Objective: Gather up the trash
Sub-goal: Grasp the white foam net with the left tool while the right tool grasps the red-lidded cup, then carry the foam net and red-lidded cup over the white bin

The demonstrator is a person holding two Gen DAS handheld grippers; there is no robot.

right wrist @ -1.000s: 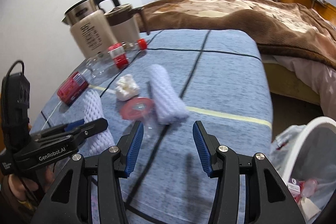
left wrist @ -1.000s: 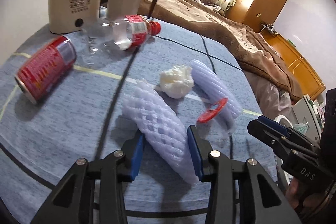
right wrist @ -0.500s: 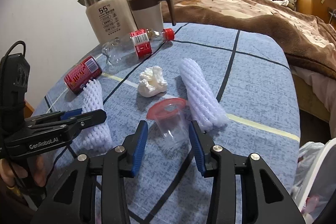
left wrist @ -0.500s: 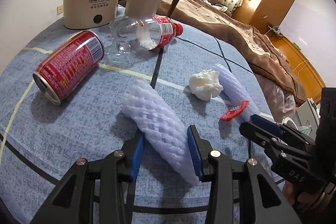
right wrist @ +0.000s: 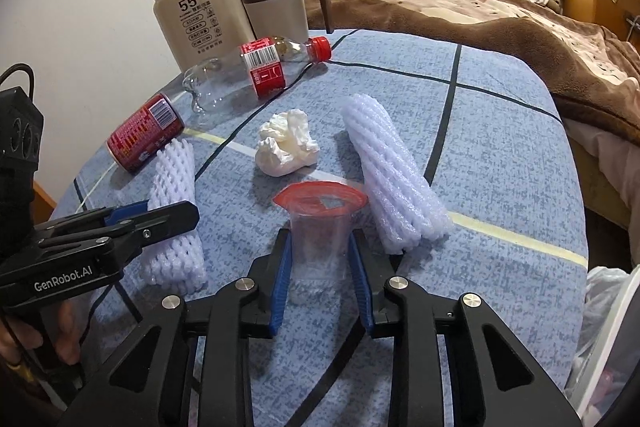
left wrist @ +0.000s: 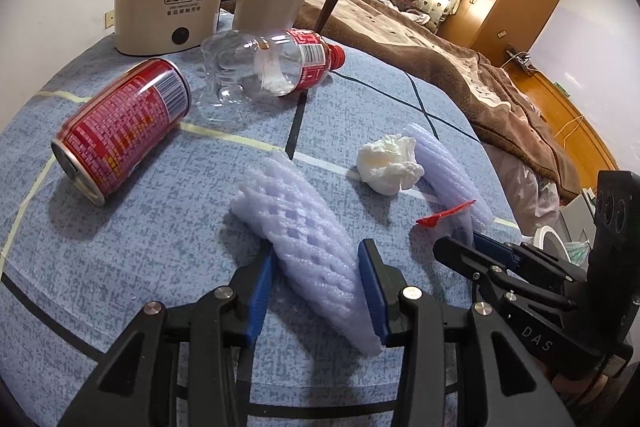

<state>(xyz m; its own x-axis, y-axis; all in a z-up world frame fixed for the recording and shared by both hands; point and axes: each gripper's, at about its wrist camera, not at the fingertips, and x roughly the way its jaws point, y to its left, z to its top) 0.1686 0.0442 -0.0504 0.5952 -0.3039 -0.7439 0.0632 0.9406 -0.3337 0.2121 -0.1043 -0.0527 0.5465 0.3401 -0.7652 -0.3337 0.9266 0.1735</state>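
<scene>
My left gripper (left wrist: 316, 287) points down at a slant toward the table, its blue pads (left wrist: 260, 287) pressed into the sides of a foam net sleeve (left wrist: 304, 239) so that the sleeve is pinched between them. In the right wrist view I see this same gripper from the side, low on my left, with my left hand (right wrist: 44, 339) wrapped around its handle. My right gripper (right wrist: 320, 267) also tilts downward. Its jaws have just been closing, and its blue pads (right wrist: 280, 283) now sit against both sides of a clear plastic cup (right wrist: 318, 239). From the left wrist view it reaches in from the right edge, black fingers drawn near each other.
</scene>
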